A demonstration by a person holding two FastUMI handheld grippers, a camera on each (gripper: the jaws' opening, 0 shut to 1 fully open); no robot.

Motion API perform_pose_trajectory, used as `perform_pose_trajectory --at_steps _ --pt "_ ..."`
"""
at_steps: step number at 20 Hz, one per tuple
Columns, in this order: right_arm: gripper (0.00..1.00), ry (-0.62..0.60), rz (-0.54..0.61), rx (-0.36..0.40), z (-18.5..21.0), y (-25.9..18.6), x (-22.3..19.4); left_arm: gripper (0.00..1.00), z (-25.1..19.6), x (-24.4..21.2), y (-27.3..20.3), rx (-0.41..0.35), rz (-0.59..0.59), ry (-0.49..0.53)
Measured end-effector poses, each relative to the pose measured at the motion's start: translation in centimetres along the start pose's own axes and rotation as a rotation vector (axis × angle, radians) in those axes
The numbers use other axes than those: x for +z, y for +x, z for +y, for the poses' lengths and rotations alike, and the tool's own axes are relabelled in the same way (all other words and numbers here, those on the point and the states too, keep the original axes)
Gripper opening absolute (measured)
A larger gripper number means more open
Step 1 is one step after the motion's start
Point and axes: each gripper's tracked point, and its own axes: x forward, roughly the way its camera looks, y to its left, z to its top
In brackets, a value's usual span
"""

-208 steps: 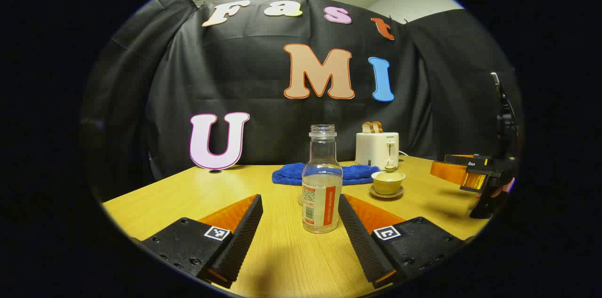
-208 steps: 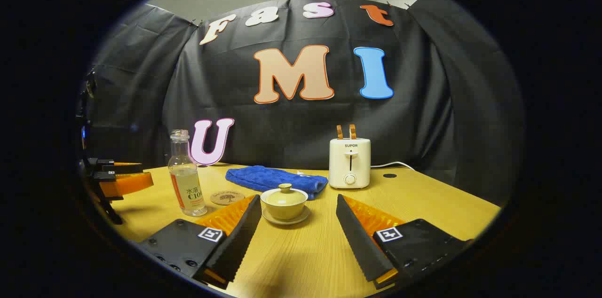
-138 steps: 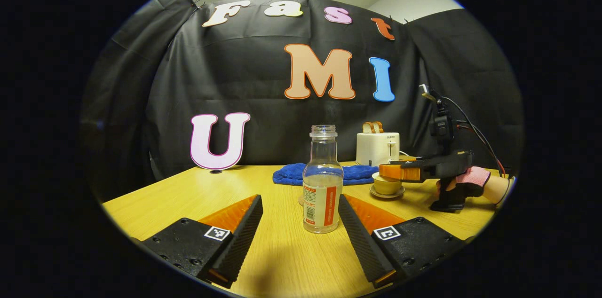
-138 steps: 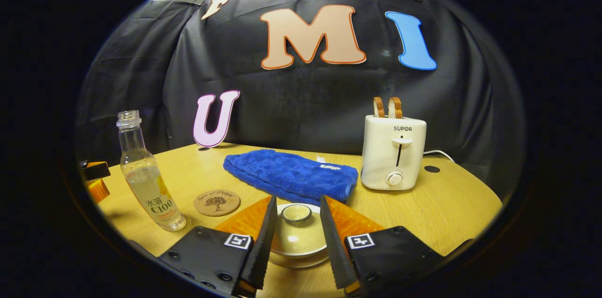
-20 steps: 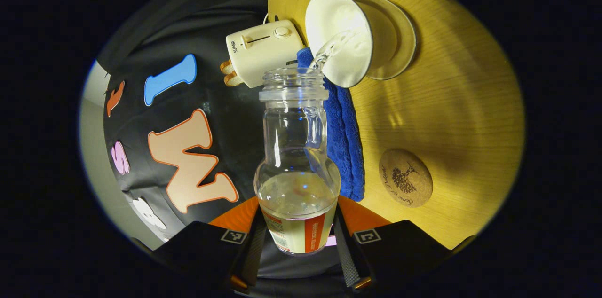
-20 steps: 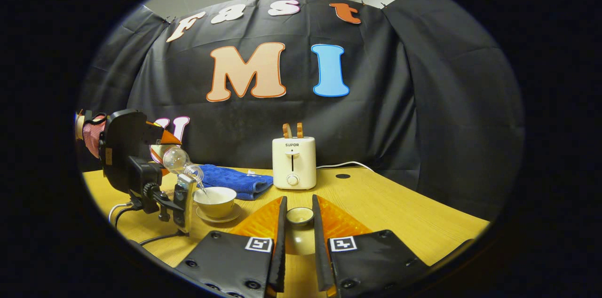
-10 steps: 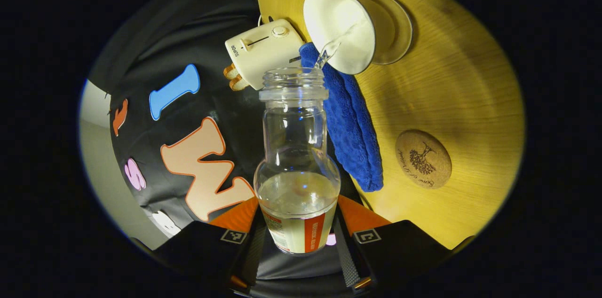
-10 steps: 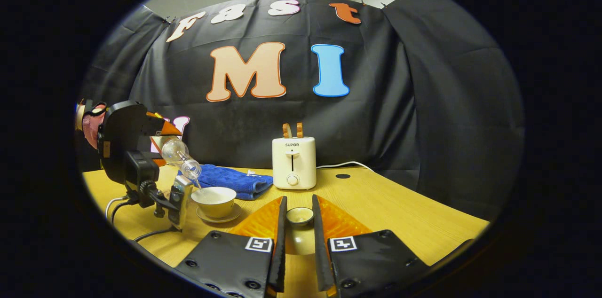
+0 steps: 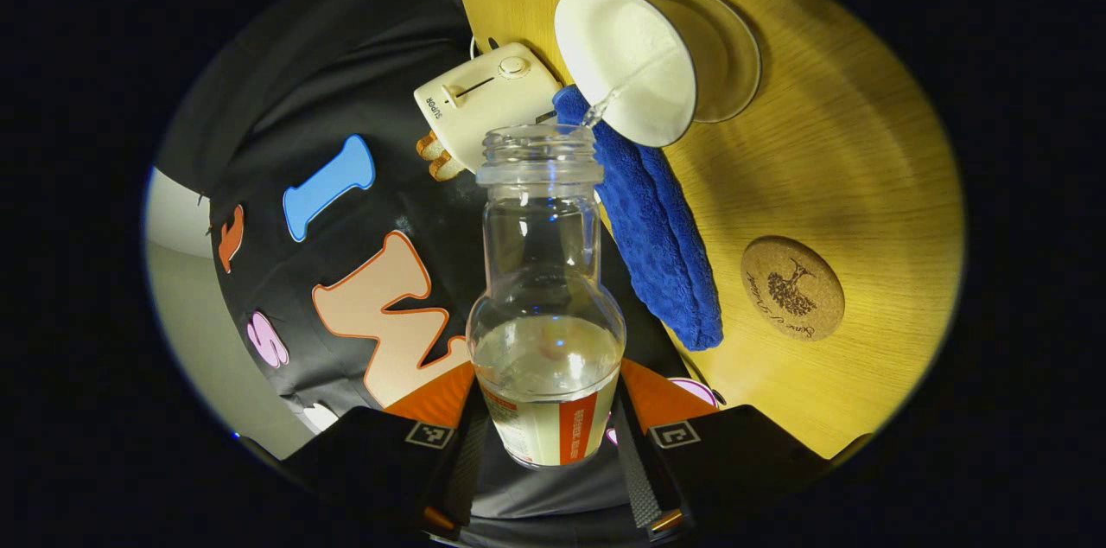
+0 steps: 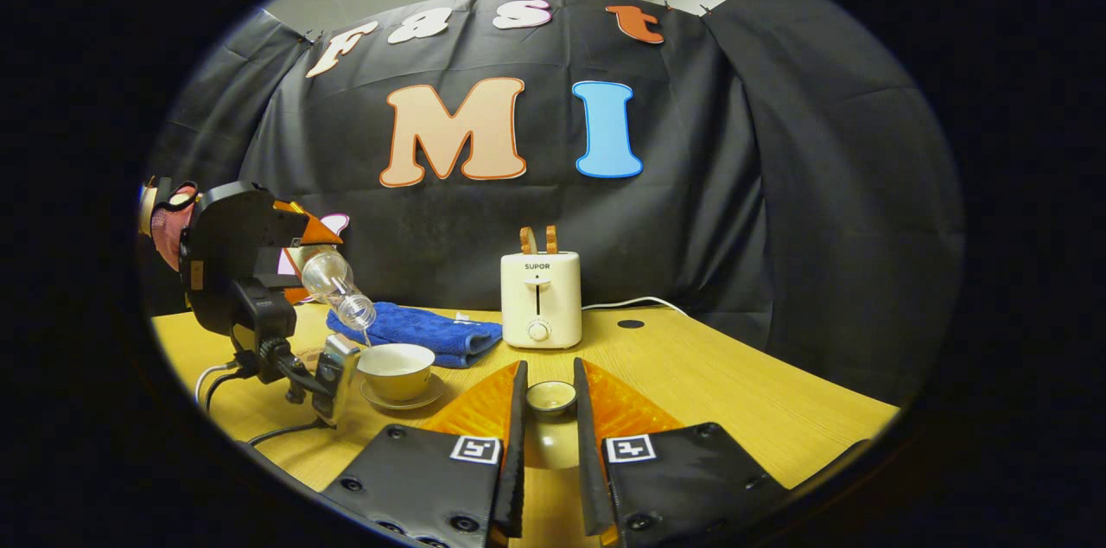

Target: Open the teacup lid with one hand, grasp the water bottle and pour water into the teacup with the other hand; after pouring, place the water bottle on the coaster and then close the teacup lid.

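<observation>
The left claw [image 9: 546, 453] is clamped on the lower body of the water bottle [image 9: 546, 306], tipped so a thin stream runs from its mouth into the open teacup [image 9: 626, 64] on its saucer. The right claw [image 10: 546, 444] is closed on the teacup lid [image 10: 550, 398], held just above the surface. The bottle looks like smooth, rigid glass, partly full, so gripping it low near the label seems safest before setting it on the coaster [image 9: 792, 288].
</observation>
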Motion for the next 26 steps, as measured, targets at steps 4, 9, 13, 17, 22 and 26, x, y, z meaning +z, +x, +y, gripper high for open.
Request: perform_pose_trajectory --at_steps 4,9,13,17,22,26 --pt "0.30 0.000 0.000 0.002 0.0 -0.1 0.0 0.66 -0.3 -0.3 0.0 0.001 0.000 -0.086" --pt "0.30 0.000 0.000 0.007 0.1 0.0 0.1 0.66 -3.2 -0.5 -1.2 -0.089 -0.022 -0.502" --pt "0.30 0.000 0.000 0.010 0.2 0.0 0.0 0.66 -6.0 1.7 -2.2 -0.212 -0.090 -0.945" --pt "0.30 -0.001 0.000 0.011 0.1 0.0 0.1 0.66 -5.5 1.8 -2.1 -0.197 -0.127 -1.275" --pt "0.30 -0.001 0.000 0.012 0.2 0.0 0.1 0.66 -4.3 -0.6 -2.9 -0.121 -0.189 -1.681" --pt "0.30 -0.002 -0.001 0.011 0.2 0.0 0.1 0.66 -3.4 -0.6 -2.6 -0.168 -0.298 -2.051"
